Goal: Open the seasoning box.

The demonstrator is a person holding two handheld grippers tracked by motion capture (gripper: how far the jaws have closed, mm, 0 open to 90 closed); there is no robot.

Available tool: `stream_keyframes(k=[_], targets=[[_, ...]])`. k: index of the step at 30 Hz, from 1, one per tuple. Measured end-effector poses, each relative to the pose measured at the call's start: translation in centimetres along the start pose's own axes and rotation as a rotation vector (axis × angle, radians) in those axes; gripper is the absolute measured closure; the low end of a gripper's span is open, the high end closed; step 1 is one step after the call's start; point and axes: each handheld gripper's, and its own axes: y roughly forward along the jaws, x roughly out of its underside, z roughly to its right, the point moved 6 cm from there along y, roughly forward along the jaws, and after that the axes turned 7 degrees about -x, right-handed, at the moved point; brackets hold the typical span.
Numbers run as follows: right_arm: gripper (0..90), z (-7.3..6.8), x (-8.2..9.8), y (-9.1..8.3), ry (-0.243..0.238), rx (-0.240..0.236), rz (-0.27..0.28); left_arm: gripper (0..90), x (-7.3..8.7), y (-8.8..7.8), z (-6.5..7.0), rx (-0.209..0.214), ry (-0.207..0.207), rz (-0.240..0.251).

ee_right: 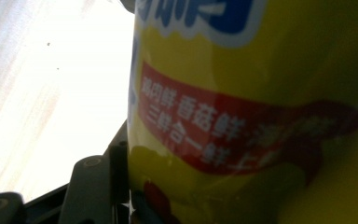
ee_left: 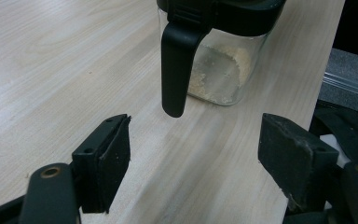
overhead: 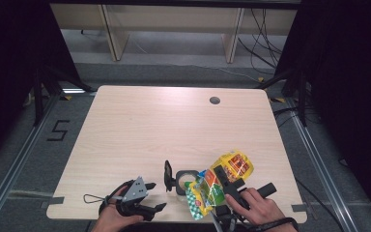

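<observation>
High view: yellow bag [overhead: 227,169] at lower right of the surface [overhead: 174,125], clamped in right tongs [overhead: 221,178], tipped over a clear jar [overhead: 186,180]. Left tongs [overhead: 149,195] at lower left, apart, holding nothing.

Left gripper view: jar [ee_left: 219,70] at top, powder inside, black handle hanging down.

Right gripper view: bag [ee_right: 261,112] pressed against the tongs' pad.
</observation>
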Motion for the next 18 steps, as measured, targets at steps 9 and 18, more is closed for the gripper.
stream_keyframes(k=[9,18], targets=[[42.8,-0.21,-0.09,0.02,0.027,-0.001,0.002,25.0,0.02,0.01,0.02,-0.001,0.001,0.002],[42.8,0.29,0.25,-0.08,-0.004,0.033,-0.011,25.1,0.08,0.06,0.02,0.004,0.011,-0.013]])
